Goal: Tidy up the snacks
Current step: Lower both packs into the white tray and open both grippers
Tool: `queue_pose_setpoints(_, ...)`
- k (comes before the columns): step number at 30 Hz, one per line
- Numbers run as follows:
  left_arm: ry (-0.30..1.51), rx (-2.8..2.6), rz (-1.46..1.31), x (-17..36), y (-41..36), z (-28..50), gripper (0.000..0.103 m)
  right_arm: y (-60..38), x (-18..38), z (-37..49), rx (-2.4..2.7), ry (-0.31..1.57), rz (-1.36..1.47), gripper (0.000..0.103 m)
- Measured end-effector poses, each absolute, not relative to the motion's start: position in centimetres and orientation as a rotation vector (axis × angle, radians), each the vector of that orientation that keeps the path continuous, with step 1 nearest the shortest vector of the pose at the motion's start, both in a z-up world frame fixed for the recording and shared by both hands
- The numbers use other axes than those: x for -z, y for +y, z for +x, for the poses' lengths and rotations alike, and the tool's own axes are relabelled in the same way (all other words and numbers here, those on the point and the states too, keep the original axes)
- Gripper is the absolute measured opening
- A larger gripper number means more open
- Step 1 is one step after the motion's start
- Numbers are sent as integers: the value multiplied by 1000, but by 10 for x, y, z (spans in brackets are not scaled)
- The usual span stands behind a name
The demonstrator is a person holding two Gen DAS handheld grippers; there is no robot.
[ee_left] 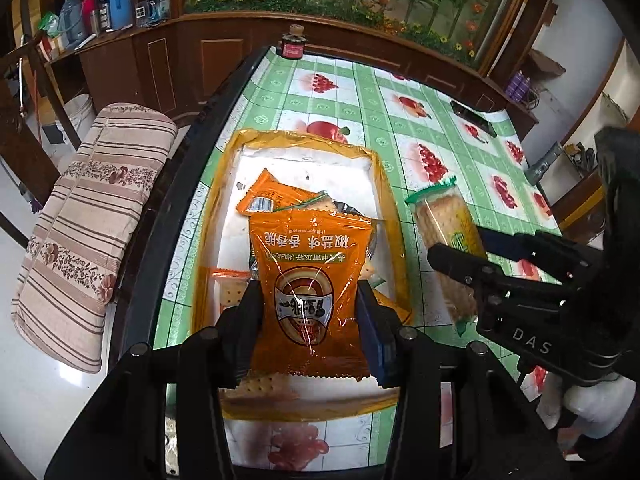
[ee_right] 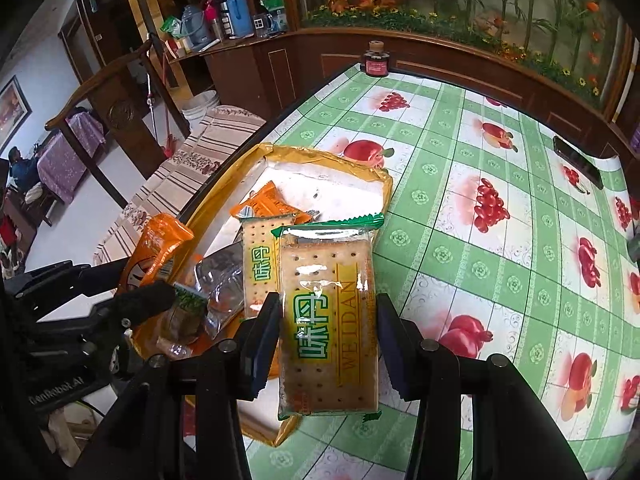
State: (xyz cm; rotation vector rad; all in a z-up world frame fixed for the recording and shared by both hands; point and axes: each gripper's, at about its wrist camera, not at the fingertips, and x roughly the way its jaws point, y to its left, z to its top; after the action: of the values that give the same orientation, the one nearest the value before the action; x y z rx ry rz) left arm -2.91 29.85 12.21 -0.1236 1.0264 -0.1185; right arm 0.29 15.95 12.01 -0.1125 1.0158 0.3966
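Note:
My left gripper (ee_left: 310, 320) is shut on an orange snack packet (ee_left: 310, 280) and holds it above an orange-rimmed tray (ee_left: 384, 208) that holds several snack packets. My right gripper (ee_right: 328, 336) is shut on a green-edged cracker packet (ee_right: 328, 320), held just right of the tray (ee_right: 380, 178). The right gripper and its crackers (ee_left: 448, 236) show in the left wrist view at the right. The left gripper's orange packet (ee_right: 156, 252) shows in the right wrist view at the left. Another cracker packet (ee_right: 260, 264) lies in the tray.
The table has a green fruit-pattern cloth (ee_right: 500, 260). A small dark jar (ee_left: 294, 42) stands at its far edge, and a black flat object (ee_left: 474, 118) lies at the far right. A striped cushioned chair (ee_left: 88, 220) stands left of the table. A wooden cabinet runs behind.

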Motion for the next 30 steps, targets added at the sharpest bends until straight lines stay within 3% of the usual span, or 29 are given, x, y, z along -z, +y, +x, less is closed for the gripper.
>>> queue_pose_setpoints(23,1133,143,-170,-71,312,25,44,195,-93,73,-328,1042,-97,48)
queue_pose_setpoints(27,1134,147,-216,-68,316,29,46,206,-79,85,-331,1058,-96,48)
queue_pose_setpoints(30,1120,162,-242,-72,321,26,57,211,-70,94,-321,1077,-91,48)
